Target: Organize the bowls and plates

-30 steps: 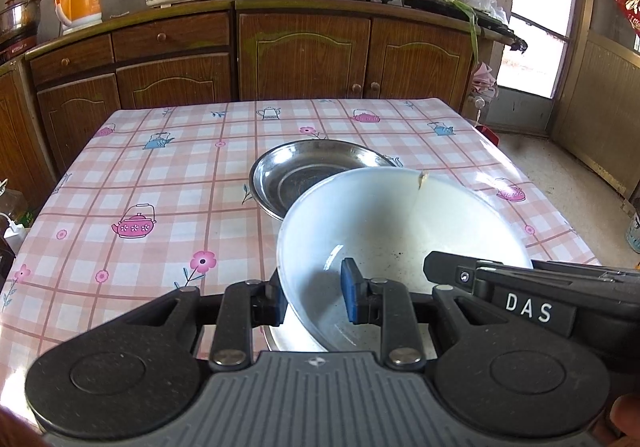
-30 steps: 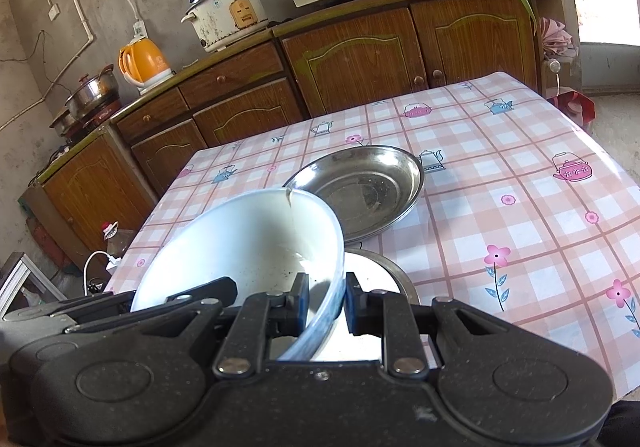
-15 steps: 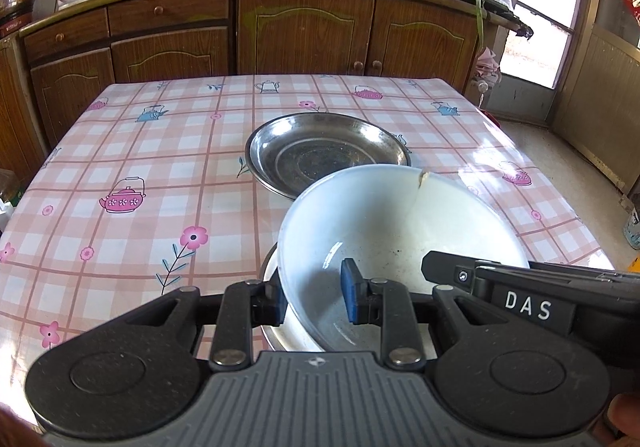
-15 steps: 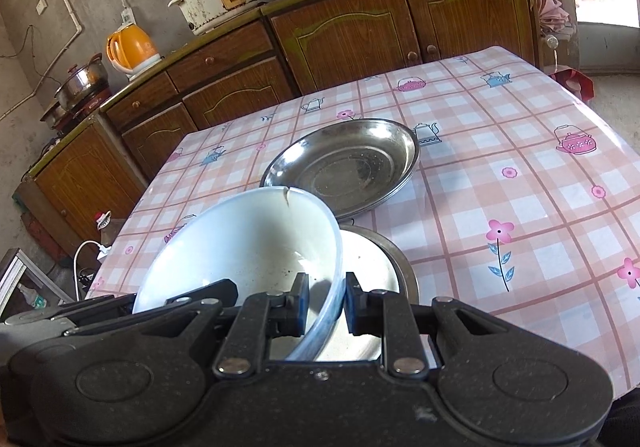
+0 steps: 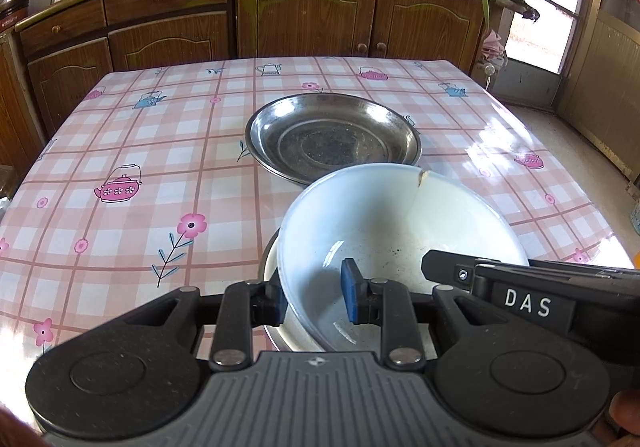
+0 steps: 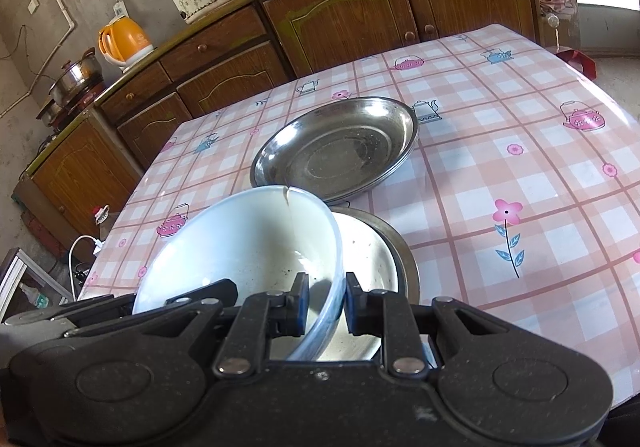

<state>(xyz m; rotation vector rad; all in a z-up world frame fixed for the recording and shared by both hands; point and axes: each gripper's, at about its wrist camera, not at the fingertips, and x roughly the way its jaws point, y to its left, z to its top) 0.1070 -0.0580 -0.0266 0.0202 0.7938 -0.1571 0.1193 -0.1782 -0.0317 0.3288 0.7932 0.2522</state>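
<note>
One white bowl [image 5: 384,223], perhaps two metal plates [image 5: 332,135].

Left tool [image 5: 314,299] and right tool [image 6: 326,303] angle downward side by side, jaws clamped nearly closed.

The table [image 5: 120,151] is bare along its left edge, far edge and right edge. A steel plate [image 5: 332,137] occupies the centre. Toward the near edge, a white bowl [image 5: 384,223] and the metal dish [image 6: 402,247] beneath it block passage.
</note>
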